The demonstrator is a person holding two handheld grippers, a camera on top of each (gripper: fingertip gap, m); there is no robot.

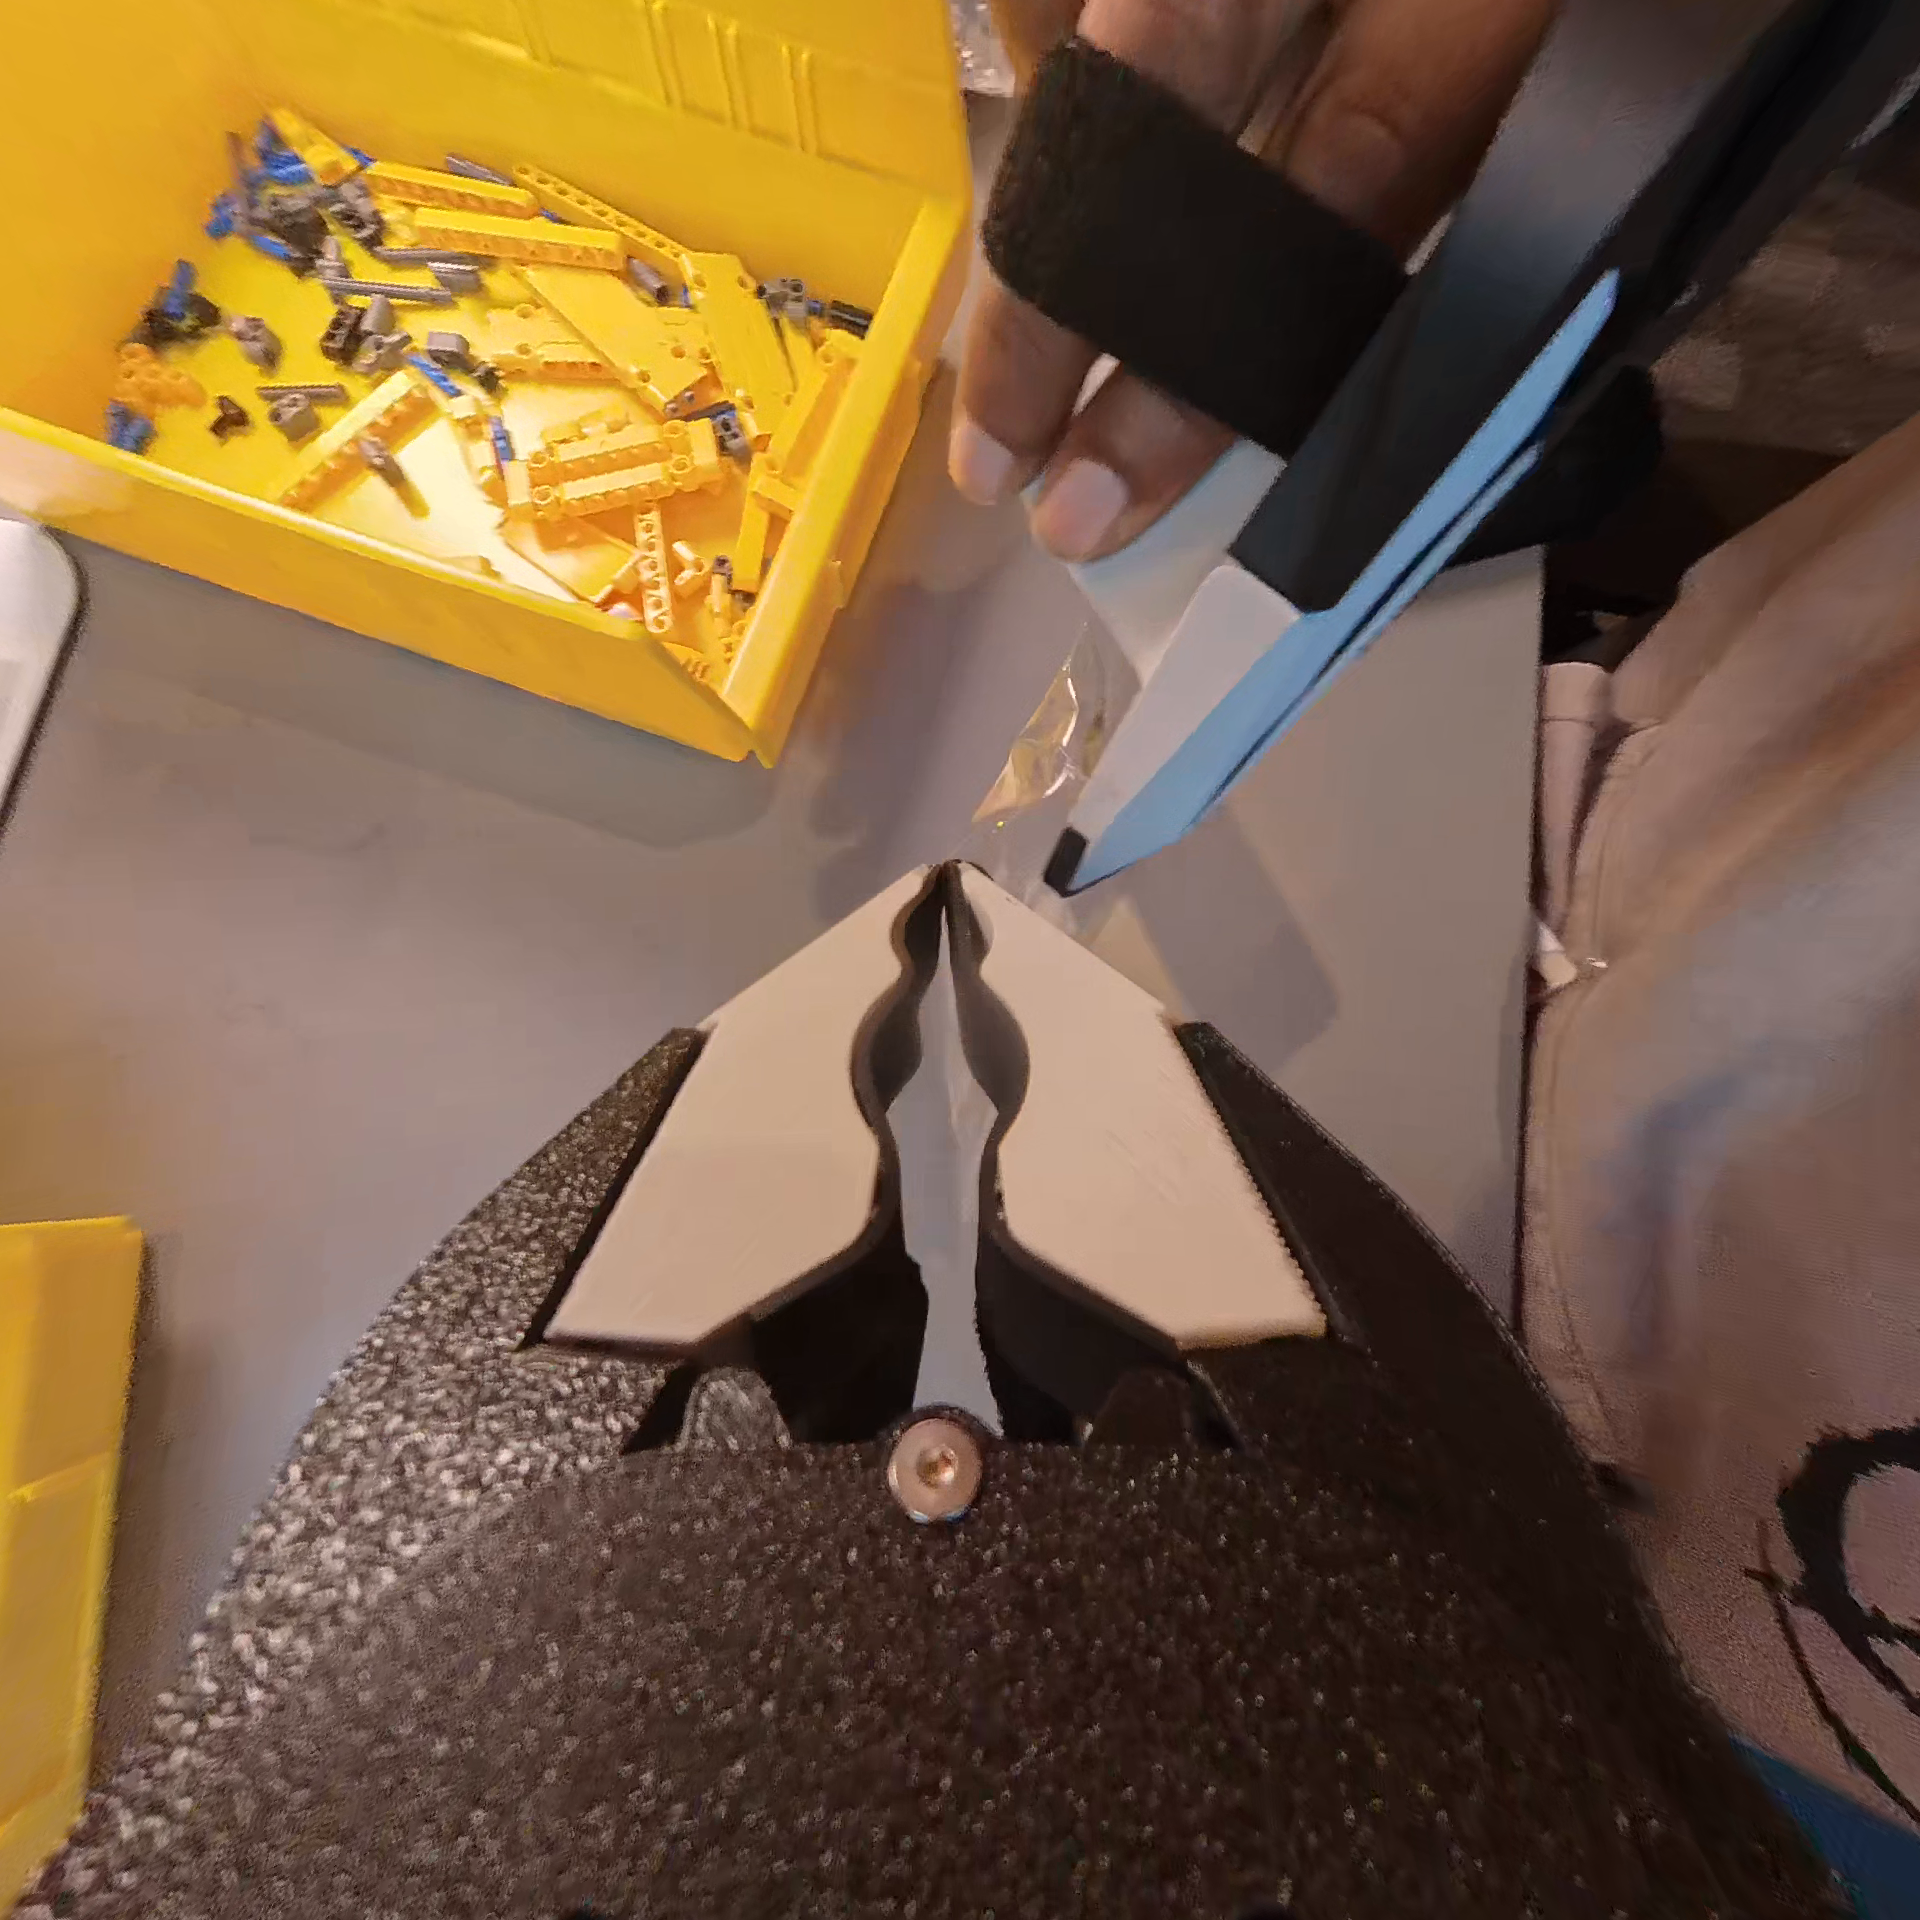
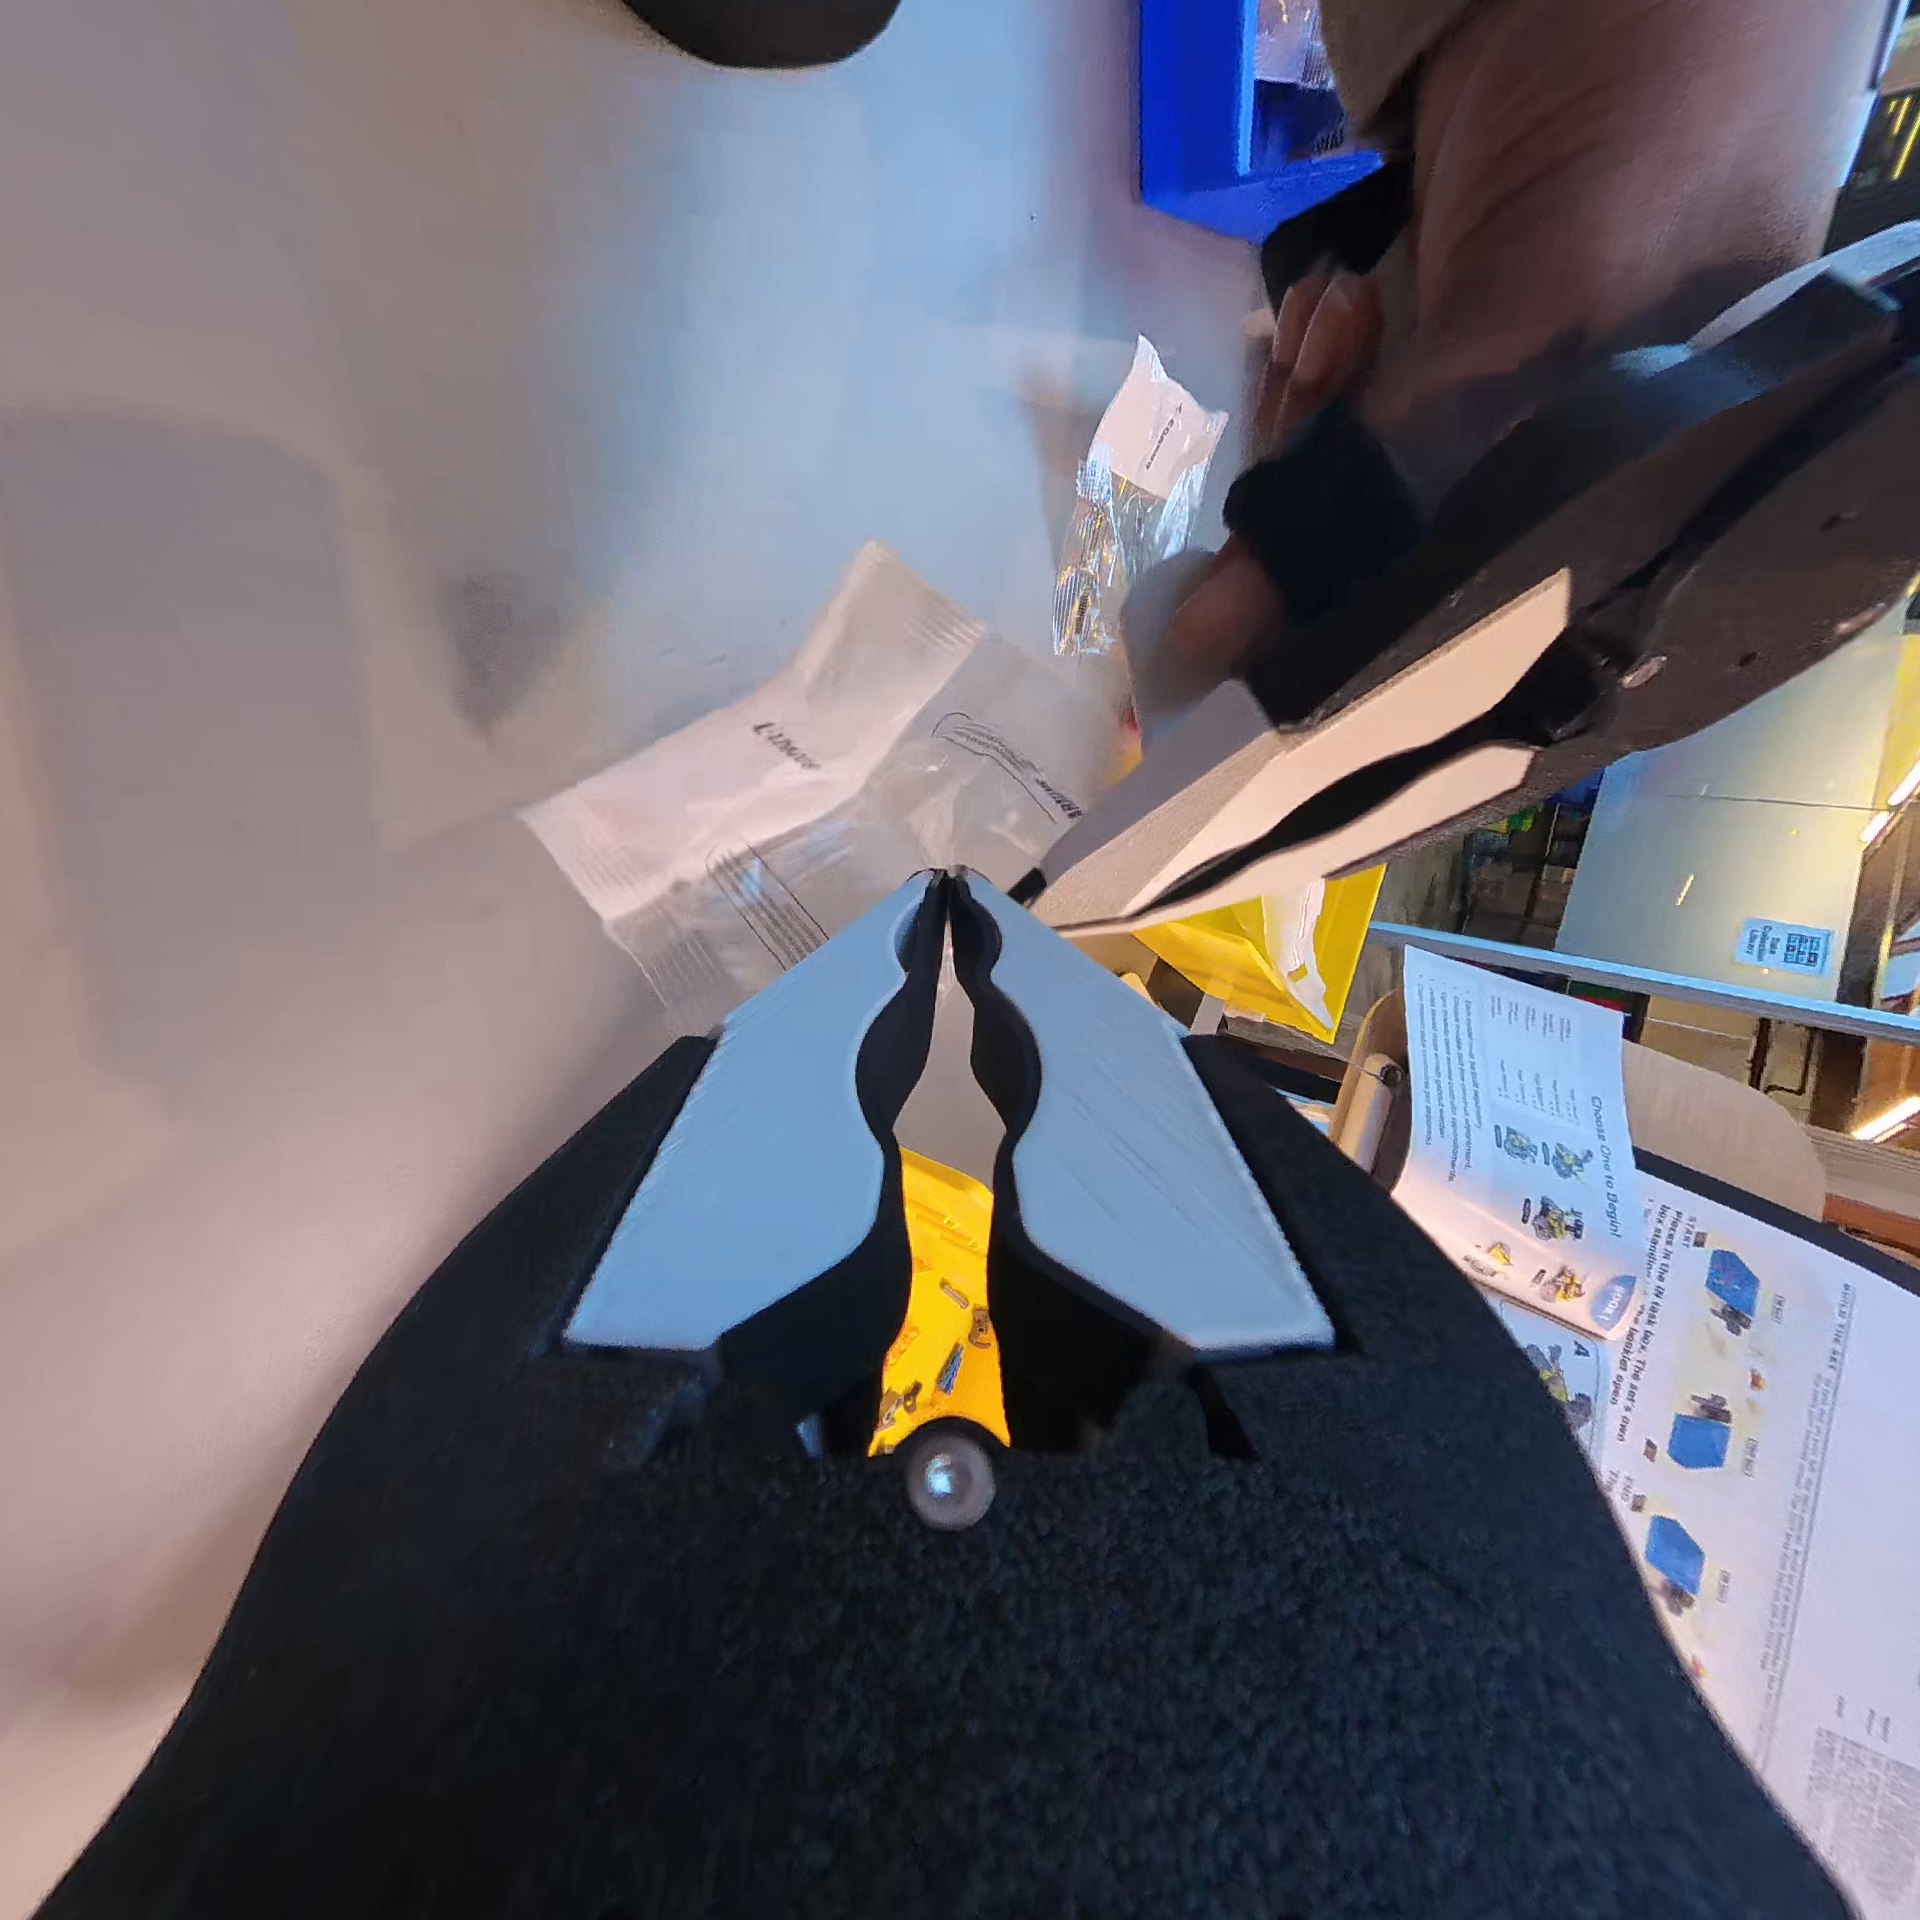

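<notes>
In the right wrist view my right gripper [image 2: 948, 878] is shut, its tips pinching the near edge of a clear plastic bag [image 2: 831, 769] with a white printed panel, held above the grey table [image 2: 364, 623]. My left gripper [image 2: 1049, 914] comes in from the right and its tips meet the same bag just beside mine. In the left wrist view my left gripper [image 1: 945, 868] is shut on the thin clear film of the bag [image 1: 1049, 748]. The right gripper [image 1: 1070, 883], with a hand [image 1: 1039, 416] on it, sits close at the upper right.
A yellow bin [image 1: 416, 603] with several yellow, grey and blue building pieces stands at the upper left, another yellow bin [image 1: 52, 1403] at the lower left. A small sealed bag [image 2: 1143, 468], a blue bin [image 2: 1205, 125] and printed instruction sheets [image 2: 1507, 1122] lie around. Less than 4 cm separates the two grippers' tips.
</notes>
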